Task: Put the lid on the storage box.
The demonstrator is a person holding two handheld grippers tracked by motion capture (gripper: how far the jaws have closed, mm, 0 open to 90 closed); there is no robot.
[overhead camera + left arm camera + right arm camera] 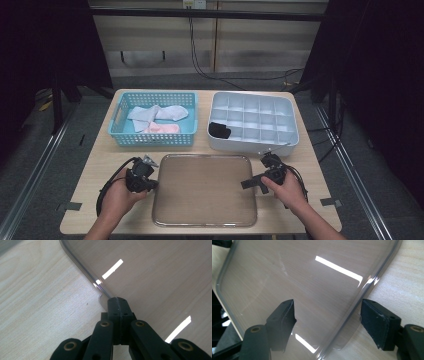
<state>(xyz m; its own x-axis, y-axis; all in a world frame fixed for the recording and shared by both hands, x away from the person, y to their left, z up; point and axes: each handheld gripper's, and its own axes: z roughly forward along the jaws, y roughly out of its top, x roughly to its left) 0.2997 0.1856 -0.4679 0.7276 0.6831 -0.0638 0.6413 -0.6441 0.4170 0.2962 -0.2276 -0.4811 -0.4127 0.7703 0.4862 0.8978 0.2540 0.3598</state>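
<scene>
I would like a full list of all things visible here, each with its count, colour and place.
table: one, light wood, under everything
clear tray: one, transparent, front centre
basket: one, light blue, back left
cloths: several, pale blue, white, pink, in the basket
divided box: one, white, back right
dark item: one, black, in a front-left compartment of the divided box
left gripper: one, black, shut at the tray's left rim
right gripper: one, black, open astride the tray's right rim

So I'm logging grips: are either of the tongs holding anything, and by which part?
The left tongs are shut at the clear tray's left rim, though a pinch can't be confirmed. The right tongs stand open astride its right rim, holding nothing.
</scene>
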